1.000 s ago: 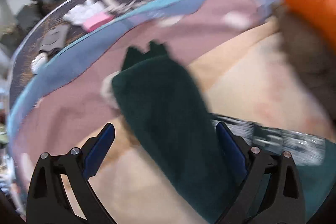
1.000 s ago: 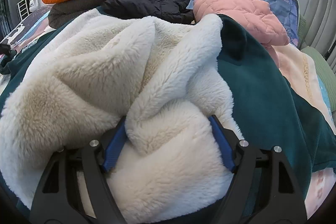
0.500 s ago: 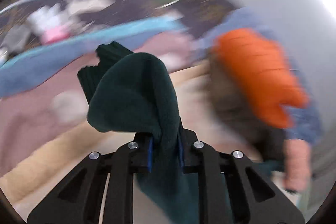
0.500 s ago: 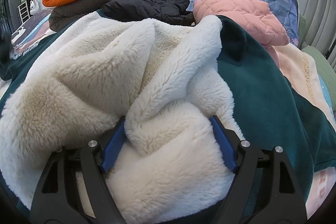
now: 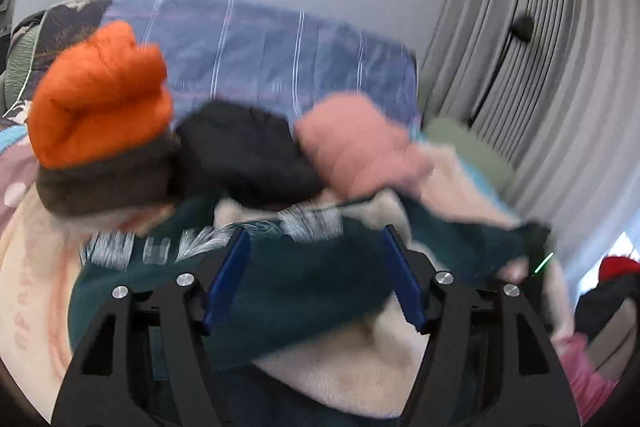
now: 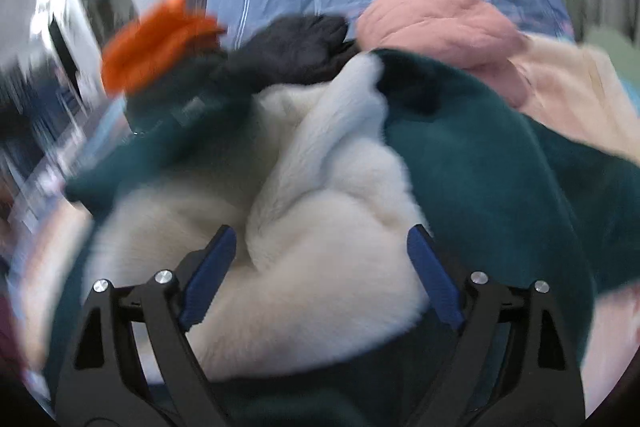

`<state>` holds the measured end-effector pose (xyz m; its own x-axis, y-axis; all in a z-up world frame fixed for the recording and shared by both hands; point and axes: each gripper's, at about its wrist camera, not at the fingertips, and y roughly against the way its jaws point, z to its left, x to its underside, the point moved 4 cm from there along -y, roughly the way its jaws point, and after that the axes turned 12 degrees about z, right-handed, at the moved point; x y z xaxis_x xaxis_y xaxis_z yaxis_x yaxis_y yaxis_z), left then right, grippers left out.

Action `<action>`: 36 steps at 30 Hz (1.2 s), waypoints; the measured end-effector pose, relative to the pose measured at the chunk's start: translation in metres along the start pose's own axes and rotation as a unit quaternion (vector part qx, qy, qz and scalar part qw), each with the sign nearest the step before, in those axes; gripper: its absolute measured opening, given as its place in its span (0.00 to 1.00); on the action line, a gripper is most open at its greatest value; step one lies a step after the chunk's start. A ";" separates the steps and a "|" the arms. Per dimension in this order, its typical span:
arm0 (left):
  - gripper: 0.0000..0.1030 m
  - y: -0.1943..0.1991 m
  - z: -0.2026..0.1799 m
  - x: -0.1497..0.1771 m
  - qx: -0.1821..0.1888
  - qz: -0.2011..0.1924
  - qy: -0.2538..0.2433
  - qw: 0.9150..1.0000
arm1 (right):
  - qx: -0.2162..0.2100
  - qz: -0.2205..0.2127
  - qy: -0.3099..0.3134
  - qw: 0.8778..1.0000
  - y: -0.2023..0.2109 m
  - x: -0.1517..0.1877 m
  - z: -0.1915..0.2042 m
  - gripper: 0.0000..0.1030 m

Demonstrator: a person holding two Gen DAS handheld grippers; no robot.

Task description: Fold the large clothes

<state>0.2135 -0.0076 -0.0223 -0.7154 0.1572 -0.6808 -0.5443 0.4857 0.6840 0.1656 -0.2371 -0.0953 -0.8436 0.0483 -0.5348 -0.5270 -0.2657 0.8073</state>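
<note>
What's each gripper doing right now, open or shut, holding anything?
Left gripper: open, fingers apart around a fold of the dark green fleece-lined jacket, not clamped.
Right gripper: open, fingers straddling the jacket's cream fleece lining.

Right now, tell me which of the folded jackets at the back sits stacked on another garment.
The orange puffer jacket, leftmost in the row: it sits on a folded dark brown garment. The black jacket and pink jacket beside it show nothing folded beneath them.

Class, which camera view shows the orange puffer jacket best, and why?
The left wrist view: the orange puffer jacket is large and fully visible, stacked on a brown garment. The right wrist view shows it smaller, heavily blurred, partly hidden behind the green garment.
</note>
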 end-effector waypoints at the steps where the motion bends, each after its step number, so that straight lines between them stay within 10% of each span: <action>1: 0.69 -0.004 0.002 0.007 -0.016 0.005 -0.001 1.000 | -0.034 -0.012 -0.024 0.999 0.014 -0.001 -0.010 0.86; 7: 0.82 -0.001 0.036 0.049 -0.114 0.014 -0.005 0.993 | -0.156 -0.040 -0.078 0.984 0.050 -0.020 -0.028 0.86; 13: 0.85 0.011 0.084 0.079 -0.171 0.024 0.034 0.984 | -0.142 0.006 -0.015 0.990 0.024 -0.057 0.020 0.80; 16: 0.85 0.018 0.103 0.088 -0.185 0.021 0.059 0.981 | -0.103 0.066 0.000 0.992 -0.014 -0.062 0.043 0.65; 19: 0.86 0.026 0.127 0.099 -0.187 0.026 0.097 0.977 | -0.070 0.104 -0.004 0.992 -0.043 -0.067 0.055 0.06; 25: 0.86 0.027 0.148 0.113 -0.213 0.046 0.103 0.971 | -0.102 -0.021 -0.013 0.994 0.039 -0.102 0.067 0.05; 29: 0.86 0.024 0.149 0.118 -0.200 0.050 0.107 0.973 | -0.033 -0.100 0.002 0.994 0.099 -0.106 0.048 0.05; 36: 0.86 0.014 0.133 0.115 -0.194 0.059 0.085 0.975 | 0.120 0.009 -0.082 0.989 0.032 -0.058 -0.057 0.30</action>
<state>0.1824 0.1317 -0.1262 -0.8275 0.0316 -0.5606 -0.5550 0.1050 0.8252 0.2035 -0.3034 -0.0531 -0.8483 0.2058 -0.4879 -0.5043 -0.0331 0.8629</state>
